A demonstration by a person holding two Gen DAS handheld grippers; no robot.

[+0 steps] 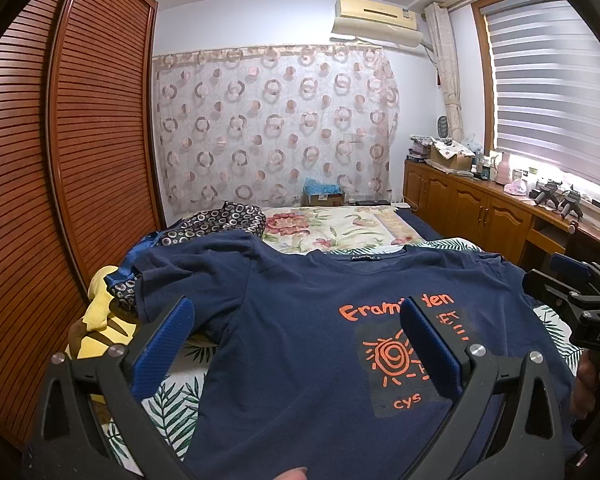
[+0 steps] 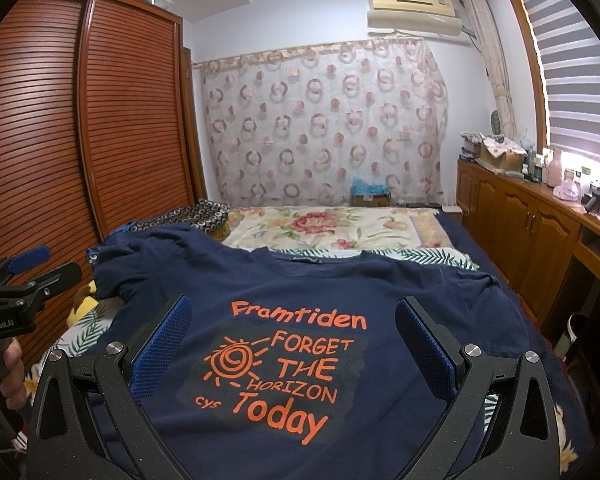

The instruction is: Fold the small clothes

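Wardrobe [image 1: 60, 160] hems left (close) — right open.

The T-shirt [image 2: 380, 292] between the fingers is navy with orange lettering and an orange sun. Ahead, the bedspread [image 2: 332, 228] shows pink flowers on cream, and the curtain [image 2: 324, 120] has pink rings. The finger pads [image 2: 162, 352] are blue.

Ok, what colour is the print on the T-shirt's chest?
Orange lettering and a sun on the navy T-shirt, clearest in the right wrist view.
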